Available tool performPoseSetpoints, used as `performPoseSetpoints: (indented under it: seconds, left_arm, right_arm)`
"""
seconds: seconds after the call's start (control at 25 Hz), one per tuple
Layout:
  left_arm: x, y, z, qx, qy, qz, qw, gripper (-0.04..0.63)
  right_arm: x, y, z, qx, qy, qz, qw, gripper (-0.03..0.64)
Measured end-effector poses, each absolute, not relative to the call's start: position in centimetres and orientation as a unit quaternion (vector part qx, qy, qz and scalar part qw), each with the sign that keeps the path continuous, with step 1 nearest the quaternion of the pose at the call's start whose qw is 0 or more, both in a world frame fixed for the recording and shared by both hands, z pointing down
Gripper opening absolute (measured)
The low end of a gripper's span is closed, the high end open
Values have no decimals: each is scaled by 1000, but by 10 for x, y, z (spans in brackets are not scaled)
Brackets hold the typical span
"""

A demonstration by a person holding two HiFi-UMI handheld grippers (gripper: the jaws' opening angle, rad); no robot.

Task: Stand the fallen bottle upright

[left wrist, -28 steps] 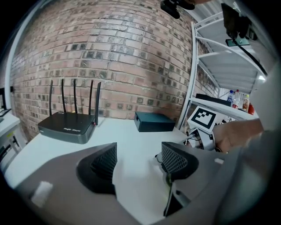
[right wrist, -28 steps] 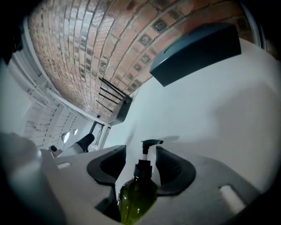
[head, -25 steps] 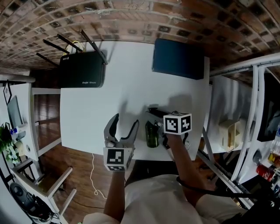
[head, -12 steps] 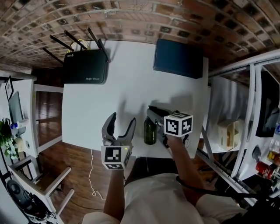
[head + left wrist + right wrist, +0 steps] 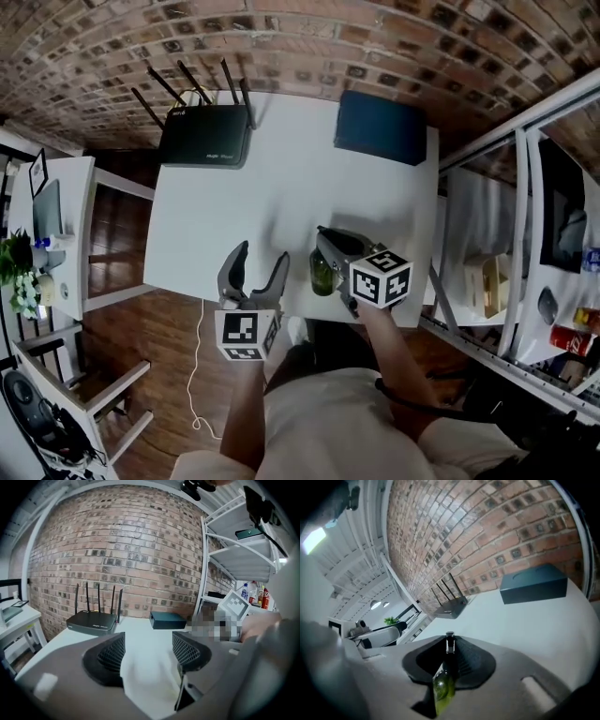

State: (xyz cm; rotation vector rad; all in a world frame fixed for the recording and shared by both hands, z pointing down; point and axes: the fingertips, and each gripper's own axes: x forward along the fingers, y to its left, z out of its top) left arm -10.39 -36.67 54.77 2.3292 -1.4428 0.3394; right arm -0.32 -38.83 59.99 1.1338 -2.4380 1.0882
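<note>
A small green glass bottle (image 5: 321,274) with a dark cap is near the front edge of the white table (image 5: 281,187). My right gripper (image 5: 328,246) is shut on it. In the right gripper view the dark pads clamp the bottle (image 5: 443,684) at its neck. The cap pokes out past the right gripper (image 5: 449,656) and the green body lies back toward the camera. My left gripper (image 5: 255,269) hovers to the left of the bottle over the table's front edge, open and holding nothing. In its own view the left gripper (image 5: 147,651) has only bare table between its pads.
A black router (image 5: 204,145) with several antennas stands at the back left of the table. A dark blue box (image 5: 380,127) is at the back right. White metal shelving (image 5: 506,244) stands to the right. A brick wall (image 5: 131,550) runs behind. A white cable (image 5: 195,375) hangs to the wooden floor.
The right gripper's jaws have shut on the bottle's neck, and the gripper has rolled and risen with it. The left gripper has lifted a little and stays open.
</note>
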Motion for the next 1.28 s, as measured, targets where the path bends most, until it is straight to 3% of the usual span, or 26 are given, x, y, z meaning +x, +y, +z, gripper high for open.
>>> performPoseSetpoints:
  seconds: [0.68,1.08,1.28]
  left_arm:
    - [-123,-263,509,846,-506,87,141,325]
    - [-120,-222,486,858,-496,74,111,325]
    - [-120,-197,467,859,-500,56,99,325]
  right_arm:
    - [-11,-266,559,431,-872,182,145,41]
    - [0,-239,568,488,-843,167,151,43]
    - [16,-210,558,507,-830,169,157,106]
